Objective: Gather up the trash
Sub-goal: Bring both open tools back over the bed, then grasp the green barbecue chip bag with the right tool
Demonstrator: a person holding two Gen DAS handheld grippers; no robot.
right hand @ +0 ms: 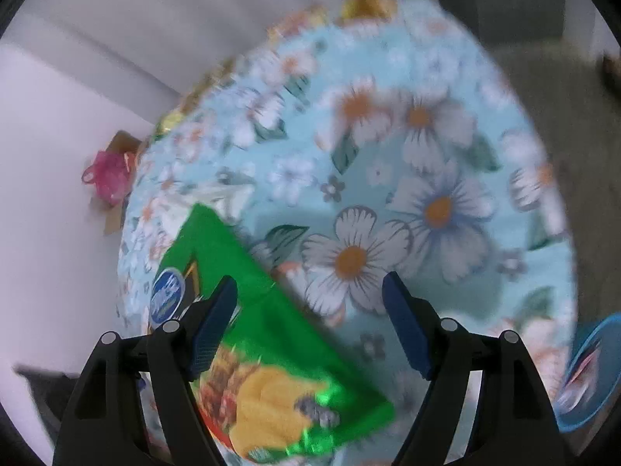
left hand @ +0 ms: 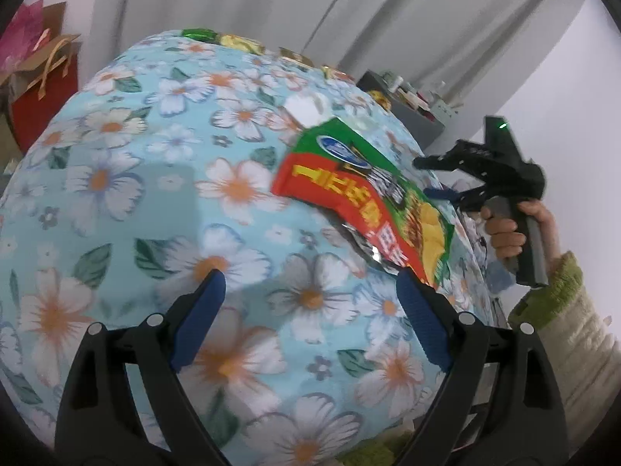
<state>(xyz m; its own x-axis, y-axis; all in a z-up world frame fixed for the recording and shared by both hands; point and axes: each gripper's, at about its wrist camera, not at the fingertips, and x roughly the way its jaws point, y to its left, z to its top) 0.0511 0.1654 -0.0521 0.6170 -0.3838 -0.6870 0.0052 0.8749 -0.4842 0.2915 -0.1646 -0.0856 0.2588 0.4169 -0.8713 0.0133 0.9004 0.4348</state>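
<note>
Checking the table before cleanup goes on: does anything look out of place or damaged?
Yes. An opened chip bag lies flat on the floral tablecloth, its torn end showing silver lining. More wrappers sit along the far edge. A white scrap lies just beyond the bag. Nothing looks spilled.

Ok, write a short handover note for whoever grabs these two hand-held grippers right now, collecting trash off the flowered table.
Left hand-held gripper: open, empty, over the flowered tablecloth.
Right hand-held gripper: open, empty, above the green and red chip bag, not gripping it.
Things: chip bag lies flat on the cloth; small wrappers sit along the far edge; a blue bowl at the table's right side.
Done: nothing held right now.
Left: pick up the chip bag, then the wrappers.
</note>
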